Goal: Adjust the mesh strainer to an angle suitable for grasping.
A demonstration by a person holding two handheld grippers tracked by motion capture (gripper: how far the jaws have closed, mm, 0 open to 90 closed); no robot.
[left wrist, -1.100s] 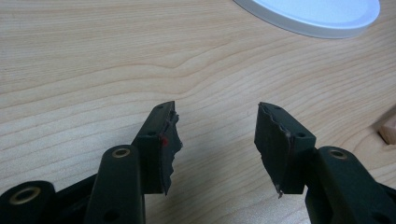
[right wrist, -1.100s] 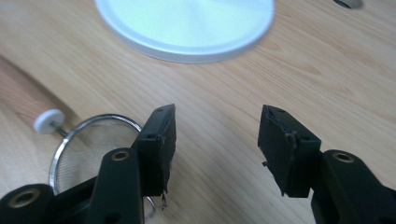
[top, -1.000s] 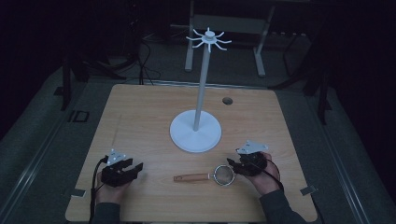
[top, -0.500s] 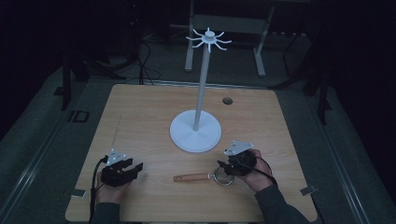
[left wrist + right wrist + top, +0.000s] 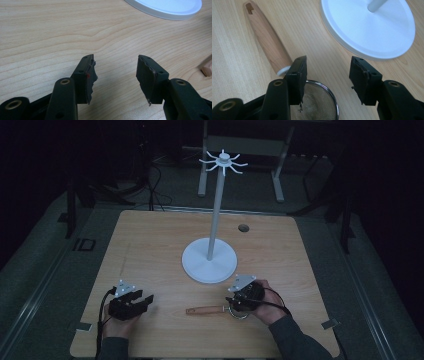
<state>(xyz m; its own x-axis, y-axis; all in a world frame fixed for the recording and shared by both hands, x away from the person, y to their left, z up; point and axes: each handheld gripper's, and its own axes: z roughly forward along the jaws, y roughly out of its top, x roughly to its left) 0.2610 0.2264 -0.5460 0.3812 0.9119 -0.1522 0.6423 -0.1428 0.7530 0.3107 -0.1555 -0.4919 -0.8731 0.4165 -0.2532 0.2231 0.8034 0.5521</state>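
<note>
The strainer [image 5: 220, 310] lies near the table's [image 5: 150, 245] front edge, its mesh bowl largely hidden under the right gripper [image 5: 239, 301] and cut off in the right gripper view. Its wooden handle runs along that edge, pointing toward the left gripper [image 5: 140, 301]. The right jaws, just narrowing, stand wide above the bowl's rim, clasping nothing; the left jaws gape, empty.
</note>
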